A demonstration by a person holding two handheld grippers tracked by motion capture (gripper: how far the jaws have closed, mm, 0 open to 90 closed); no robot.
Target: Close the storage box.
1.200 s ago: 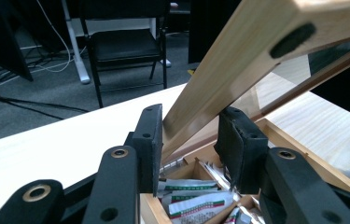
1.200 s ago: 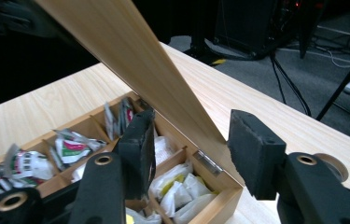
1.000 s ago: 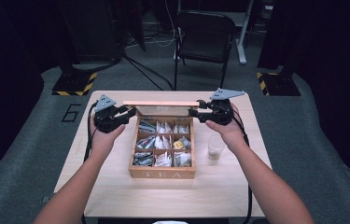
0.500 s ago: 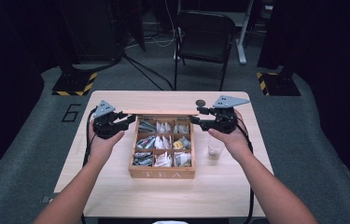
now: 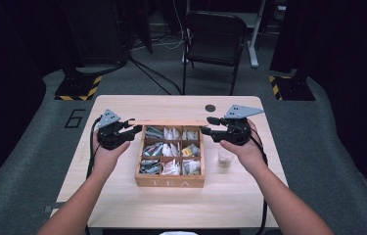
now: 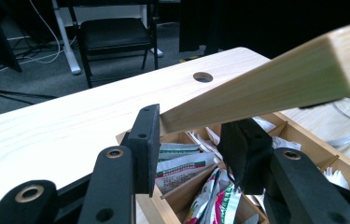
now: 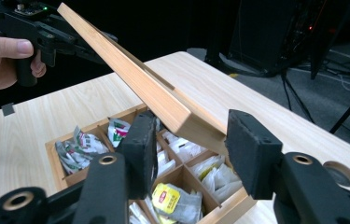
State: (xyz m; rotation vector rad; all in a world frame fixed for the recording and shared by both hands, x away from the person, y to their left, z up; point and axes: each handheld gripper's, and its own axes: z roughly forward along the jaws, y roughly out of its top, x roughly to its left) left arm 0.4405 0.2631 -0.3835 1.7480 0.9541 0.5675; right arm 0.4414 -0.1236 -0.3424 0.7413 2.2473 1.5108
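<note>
Wooden tea box (image 5: 170, 182) sits mid-table, its compartments holding tea packets (image 5: 171, 151). Its lid (image 5: 169, 122) stands raised over the far edge, tilted. Left gripper (image 5: 131, 129) has its jaws spread at the lid's left end; one pad (image 6: 147, 140) is at the lid's corner, the other stands clear. Right gripper (image 5: 206, 125) is likewise spread, the lid's right end between its pads (image 7: 140, 151) with a gap on one side. A small glass (image 5: 225, 157) stands just right of the box. The table (image 5: 122, 205) is bare along its near edge and left side.
</note>
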